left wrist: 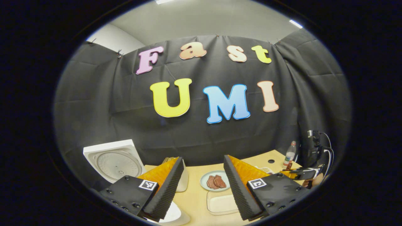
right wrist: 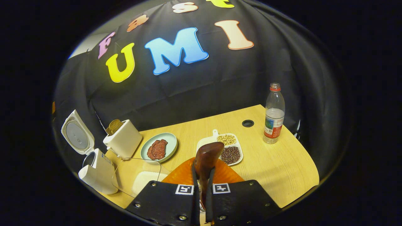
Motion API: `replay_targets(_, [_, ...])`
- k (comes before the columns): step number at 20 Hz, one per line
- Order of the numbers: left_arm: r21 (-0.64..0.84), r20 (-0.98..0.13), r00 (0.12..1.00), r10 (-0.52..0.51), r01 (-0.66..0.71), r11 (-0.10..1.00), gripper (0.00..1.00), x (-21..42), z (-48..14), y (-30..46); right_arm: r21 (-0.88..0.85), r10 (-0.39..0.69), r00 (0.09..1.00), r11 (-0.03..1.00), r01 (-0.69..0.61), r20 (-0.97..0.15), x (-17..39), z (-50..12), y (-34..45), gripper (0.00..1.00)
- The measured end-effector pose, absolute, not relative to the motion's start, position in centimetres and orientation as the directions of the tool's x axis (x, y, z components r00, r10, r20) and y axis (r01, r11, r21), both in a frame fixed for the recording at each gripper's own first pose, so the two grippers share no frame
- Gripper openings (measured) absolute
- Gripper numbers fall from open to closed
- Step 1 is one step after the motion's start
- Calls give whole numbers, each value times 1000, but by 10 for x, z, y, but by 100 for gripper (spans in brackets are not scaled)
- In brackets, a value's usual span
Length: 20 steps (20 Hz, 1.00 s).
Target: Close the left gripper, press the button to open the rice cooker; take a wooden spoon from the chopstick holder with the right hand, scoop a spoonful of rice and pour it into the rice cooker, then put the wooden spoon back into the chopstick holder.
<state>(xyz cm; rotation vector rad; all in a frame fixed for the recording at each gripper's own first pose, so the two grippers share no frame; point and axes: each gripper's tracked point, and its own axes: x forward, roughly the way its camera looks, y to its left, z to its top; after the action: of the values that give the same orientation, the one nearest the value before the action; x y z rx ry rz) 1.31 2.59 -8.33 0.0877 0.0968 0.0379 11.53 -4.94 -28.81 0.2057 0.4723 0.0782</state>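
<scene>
With white rice cooker (right wrist: 94,169) lid up, dark brown wooden spoon (right wrist: 205,163) is clenched in R claw (right wrist: 202,185) over pale wood surface (right wrist: 282,166); L claw (left wrist: 201,185) is held released.

staged kitchen booth | cloth wall (left wrist: 94,103) | table (right wrist: 282,163), rice cooker (right wrist: 94,169), toaster (right wrist: 124,138)

bottle (right wrist: 274,113) label unreadable; no other legible text or numbers

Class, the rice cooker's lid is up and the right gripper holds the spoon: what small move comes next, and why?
Probably swing the right gripper, shut on the brown wooden spoon, left toward the clear glass container of rice to scoop; the white rice cooker already stands open.
</scene>
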Motion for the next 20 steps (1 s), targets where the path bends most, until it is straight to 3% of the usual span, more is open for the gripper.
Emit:
replay_targets(3, [82, -80, 996, 28, -21, 996, 90, 10, -78, 28, 212, 107, 898, 977, -15, -427, 110, -267, -45, 8])
replay_targets(8, [56, -51, 998, 22, -19, 998, 87, 4, -71, 41, 188, 111, 924, 981, -44, -365, 101, -215, -29, 7])
replay_targets(10, [39, -43, 999, 27, -26, 999, 90, 1, -70, 48, 187, 127, 933, 980, -66, -338, 100, -195, -15, 7])
replay_targets(14, [36, -23, 999, 31, -31, 999, 87, -8, -65, 61, 218, 181, 943, 968, -121, -280, 101, -163, 17, 7])
replay_targets(15, [38, -16, 999, 32, -31, 999, 90, -10, -64, 64, 227, 191, 943, 965, -131, -271, 102, -163, 24, 7])
replay_targets(17, [40, -7, 1000, 25, -24, 999, 87, -10, -66, 68, 239, 211, 942, 960, -149, -260, 105, -162, 40, 7])
replay_targets(20, [50, -15, 1000, 20, -19, 999, 93, -10, -70, 74, 275, 241, 930, 947, -163, -279, 109, -175, 63, 7])
